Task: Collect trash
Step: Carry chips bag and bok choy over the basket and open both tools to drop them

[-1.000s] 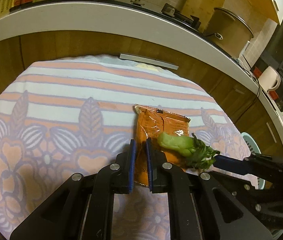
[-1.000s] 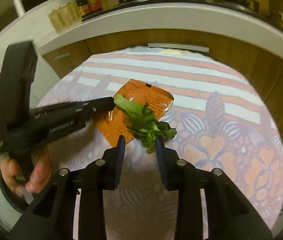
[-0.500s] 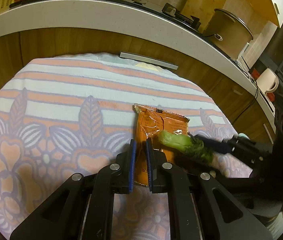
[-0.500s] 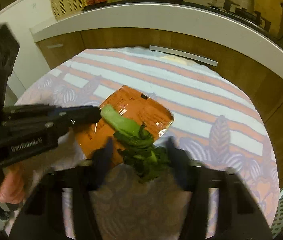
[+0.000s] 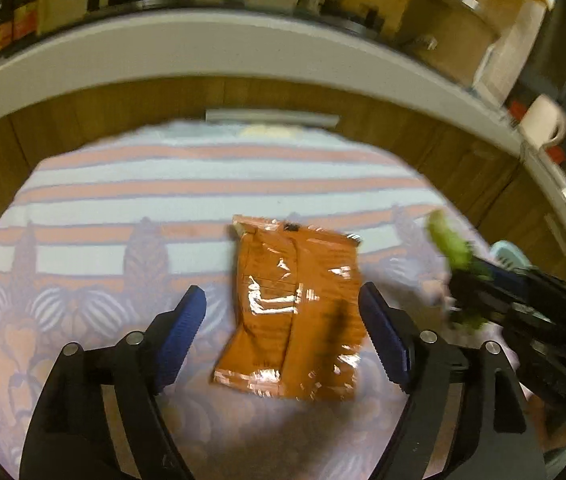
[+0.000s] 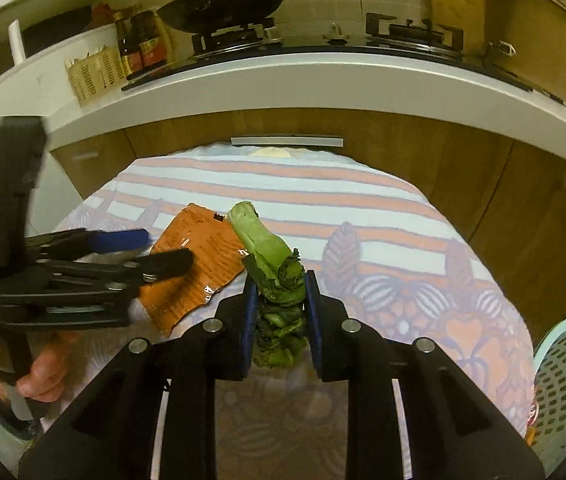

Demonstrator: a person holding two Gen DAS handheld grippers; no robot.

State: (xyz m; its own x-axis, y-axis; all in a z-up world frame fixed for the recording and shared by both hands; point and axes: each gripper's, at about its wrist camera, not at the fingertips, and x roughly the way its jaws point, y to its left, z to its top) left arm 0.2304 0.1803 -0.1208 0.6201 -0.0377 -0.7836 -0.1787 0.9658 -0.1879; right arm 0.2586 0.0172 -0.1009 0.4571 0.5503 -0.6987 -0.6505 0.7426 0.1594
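An orange foil snack wrapper (image 5: 295, 304) lies flat on the patterned tablecloth. My left gripper (image 5: 283, 304) is open, its blue pads on either side of the wrapper's near half, not touching it. It shows at the left of the right wrist view (image 6: 159, 248). My right gripper (image 6: 277, 300) is shut on a green leafy vegetable scrap (image 6: 271, 264) and holds it lifted, pale stalk pointing away. The scrap also shows blurred at the right of the left wrist view (image 5: 453, 246).
A pale blue perforated basket (image 6: 563, 384) stands off the table's right edge. The round table (image 6: 363, 208) carries a striped, leaf-patterned cloth. Wooden cabinets and a white counter (image 6: 323, 84) with stove, pan and pot run behind it.
My left gripper has opened from shut and now straddles the wrapper. My right gripper has closed on the vegetable scrap and lifted it off the wrapper, to the right.
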